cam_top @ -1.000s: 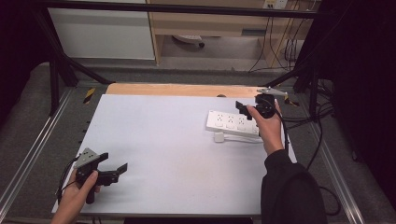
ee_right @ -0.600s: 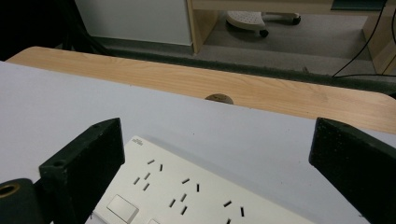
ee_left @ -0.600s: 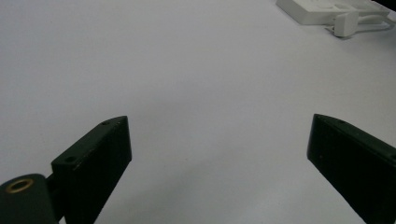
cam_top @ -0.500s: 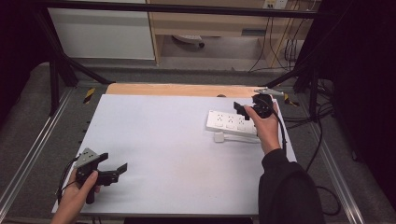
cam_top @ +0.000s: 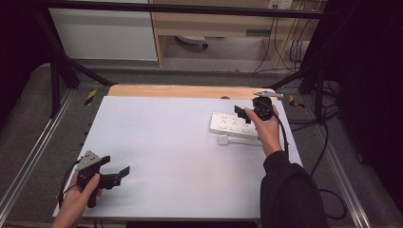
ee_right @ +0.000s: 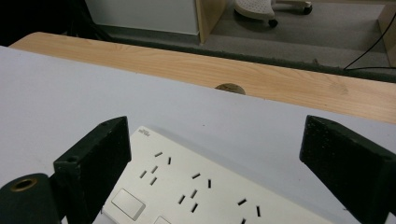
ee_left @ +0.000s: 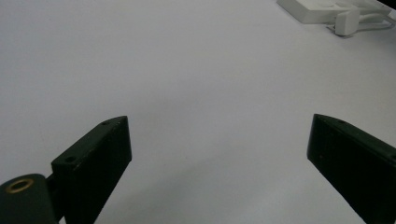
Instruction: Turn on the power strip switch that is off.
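Power strip under right gripper

Power strip lies at table's far right, plug just before it.

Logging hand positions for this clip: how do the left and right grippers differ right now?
The left gripper sits low near the table's near-left corner over bare white surface; the right gripper is at the far right, over the white power strip. The left points right, the right points left. Both have jaws wide open, holding nothing.
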